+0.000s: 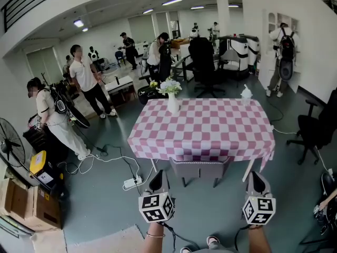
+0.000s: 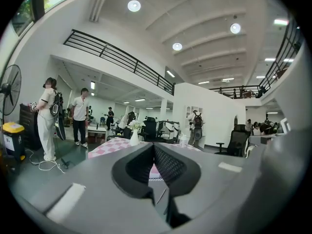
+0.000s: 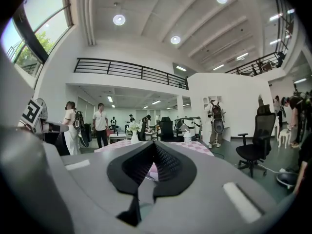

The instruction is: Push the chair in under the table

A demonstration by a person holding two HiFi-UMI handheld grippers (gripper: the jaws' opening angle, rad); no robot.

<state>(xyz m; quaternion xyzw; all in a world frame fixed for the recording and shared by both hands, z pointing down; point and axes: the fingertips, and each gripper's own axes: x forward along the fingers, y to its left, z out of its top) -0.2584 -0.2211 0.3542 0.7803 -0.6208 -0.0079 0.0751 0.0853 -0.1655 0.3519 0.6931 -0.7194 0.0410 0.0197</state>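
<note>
The chair (image 1: 200, 168) stands at the near side of the table (image 1: 210, 133), tucked in so far that only its grey back and 2 legs show below the hanging edge of the pink-and-white checked cloth (image 1: 158, 141); the seat is hidden under it. On the table top a white vase (image 1: 173, 103) of flowers stands near the far left corner, and a small white item (image 1: 246, 93) near the far right corner. Both tools point level toward the table. The left gripper (image 1: 157, 179) sits just left of the chair back, and the right gripper (image 1: 256, 181) is further off to its right, near the table's right leg. Neither touches the chair as far as the head view shows. Each gripper view shows its 2 jaws pressed together with nothing between them, and the checked cloth straight ahead past the tips. On the floor to the left lie a power strip (image 1: 131, 182) and loose cables; a fan (image 1: 10, 141) stands at the left edge, a black office chair (image 1: 316, 130) to the right. Several people stand further back in the room.
</note>
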